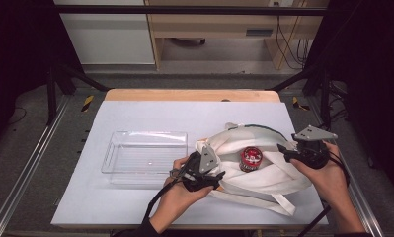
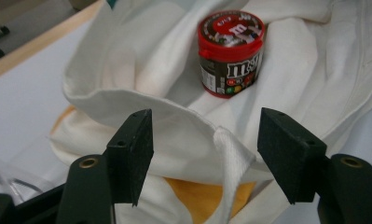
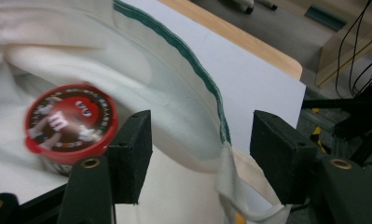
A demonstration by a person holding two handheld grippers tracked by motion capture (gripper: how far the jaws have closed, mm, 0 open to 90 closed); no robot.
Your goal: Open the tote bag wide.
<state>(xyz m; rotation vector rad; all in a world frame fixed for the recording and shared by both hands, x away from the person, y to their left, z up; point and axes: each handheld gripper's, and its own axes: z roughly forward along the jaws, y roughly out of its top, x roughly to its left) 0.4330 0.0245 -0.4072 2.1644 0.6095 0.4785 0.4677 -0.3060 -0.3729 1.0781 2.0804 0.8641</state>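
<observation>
One candy tub (image 2: pixel 230 53) beyond left claw (image 2: pixel 204 154)

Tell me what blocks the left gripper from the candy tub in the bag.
The white bag's folded rim and strap lie between the open left gripper and the red-lidded candy tub, which sits deeper inside the bag mouth.

Brand on side: the candy tub (image 2: pixel 230 53) carried "m&m's" in white letters on its brown wrap.
Lid: a large white "m" stood on the red lid (image 3: pixel 71 125); the small print around its rim was too blurred to read.
</observation>
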